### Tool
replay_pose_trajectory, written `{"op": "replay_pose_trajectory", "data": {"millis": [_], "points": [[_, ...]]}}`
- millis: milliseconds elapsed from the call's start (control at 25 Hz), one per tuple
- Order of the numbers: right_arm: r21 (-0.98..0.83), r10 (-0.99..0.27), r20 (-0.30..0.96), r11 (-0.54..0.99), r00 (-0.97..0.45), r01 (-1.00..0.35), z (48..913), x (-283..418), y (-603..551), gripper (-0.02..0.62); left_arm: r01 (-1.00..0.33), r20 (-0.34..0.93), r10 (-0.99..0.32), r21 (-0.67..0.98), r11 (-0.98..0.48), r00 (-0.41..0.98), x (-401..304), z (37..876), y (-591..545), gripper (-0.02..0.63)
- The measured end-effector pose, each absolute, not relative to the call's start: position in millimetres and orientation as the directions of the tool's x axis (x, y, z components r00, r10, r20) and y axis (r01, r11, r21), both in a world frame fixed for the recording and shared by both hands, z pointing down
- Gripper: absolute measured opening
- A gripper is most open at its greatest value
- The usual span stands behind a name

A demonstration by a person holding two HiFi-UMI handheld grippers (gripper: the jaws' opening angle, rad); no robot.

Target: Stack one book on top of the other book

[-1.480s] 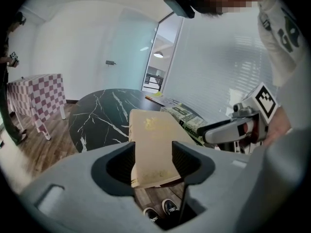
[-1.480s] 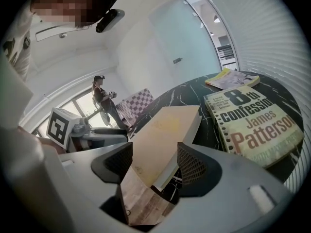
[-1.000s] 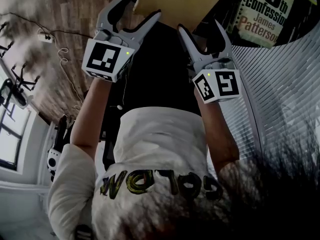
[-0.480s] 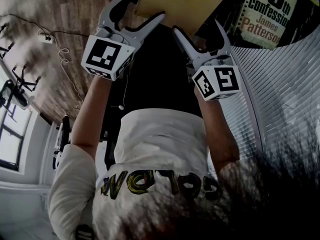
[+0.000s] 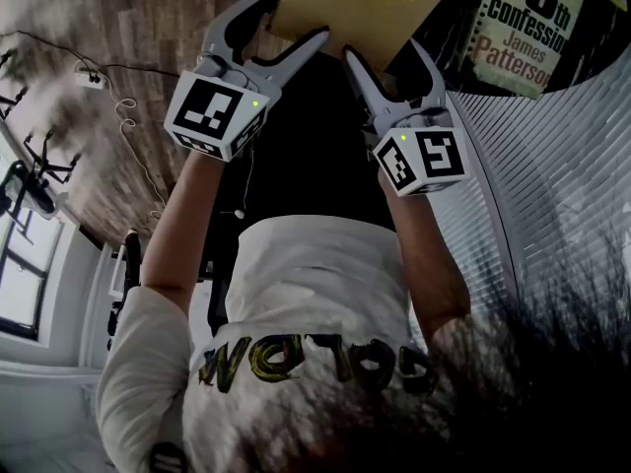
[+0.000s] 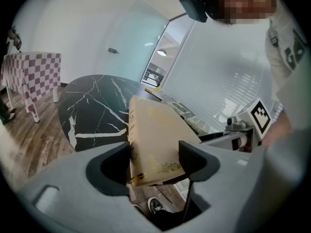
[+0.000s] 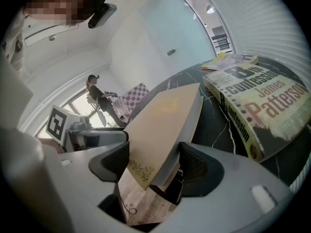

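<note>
A tan book [image 5: 365, 3] with gold ornament lies tilted at the near edge of the black marble table [image 6: 92, 106], one corner out over the floor. My left gripper [image 5: 291, 18] has its jaws closing around the book's left near corner [image 6: 155, 135], pads against spine and cover. My right gripper [image 5: 386, 52] has its jaws closing across the right near corner [image 7: 165, 115], pads touching both faces. The second book [image 5: 523, 23], a thick paperback with "8th confession" on its cover, lies flat on the table [image 7: 209, 125] to the right of the tan one [image 7: 257, 106].
Loose papers [image 7: 228, 59] lie at the table's far edge. A table with a checked cloth [image 6: 34, 74] stands beyond on the wood floor. A person [image 7: 97, 93] is by the far window. Cables [image 5: 108, 97] run over the floor; white blinds [image 5: 562, 185] are on the right.
Both grippers have shifted slightly along the tan book's near edge, the left a little right, the right a little left and up. The book has hardly moved.
</note>
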State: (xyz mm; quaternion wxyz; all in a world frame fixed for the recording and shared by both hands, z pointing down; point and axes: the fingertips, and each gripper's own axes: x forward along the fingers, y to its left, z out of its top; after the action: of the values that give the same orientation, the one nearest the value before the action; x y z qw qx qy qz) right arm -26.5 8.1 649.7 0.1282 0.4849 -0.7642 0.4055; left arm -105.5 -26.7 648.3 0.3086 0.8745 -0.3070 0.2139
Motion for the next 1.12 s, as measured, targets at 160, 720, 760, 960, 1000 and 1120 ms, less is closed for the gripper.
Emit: {"op": "replay_pose_trajectory", "data": {"millis": [160, 720, 760, 960, 1000, 1120], "points": [[-0.489, -0.632, 0.596, 0.204, -0.496, -0.848, 652, -24, 9, 0.322, -0.675, 0.569, -0.409, 0.402, -0.619, 0.714, -104, 650, -26, 0.324], [-0.477, -0.632, 0.588, 0.233, -0.505, -0.848, 630, -21, 6, 0.311, -0.710, 0.572, -0.451, 0.383, -0.592, 0.685, -96, 627, -26, 0.325], [-0.475, -0.634, 0.585, 0.239, -0.507, -0.847, 628, -19, 6, 0.311, -0.712, 0.571, -0.456, 0.381, -0.590, 0.683, -95, 624, -26, 0.325], [-0.472, -0.636, 0.573, 0.260, -0.517, -0.842, 613, -16, 3, 0.311, -0.732, 0.558, -0.490, 0.384, -0.563, 0.670, -92, 608, -29, 0.325], [-0.472, -0.636, 0.571, 0.263, -0.519, -0.841, 610, -15, 3, 0.311, -0.735, 0.556, -0.496, 0.383, -0.559, 0.667, -92, 605, -29, 0.325], [-0.472, -0.634, 0.567, 0.272, -0.525, -0.838, 599, -13, 4, 0.311, -0.742, 0.553, -0.507, 0.382, -0.551, 0.661, -90, 593, -27, 0.325]]}}
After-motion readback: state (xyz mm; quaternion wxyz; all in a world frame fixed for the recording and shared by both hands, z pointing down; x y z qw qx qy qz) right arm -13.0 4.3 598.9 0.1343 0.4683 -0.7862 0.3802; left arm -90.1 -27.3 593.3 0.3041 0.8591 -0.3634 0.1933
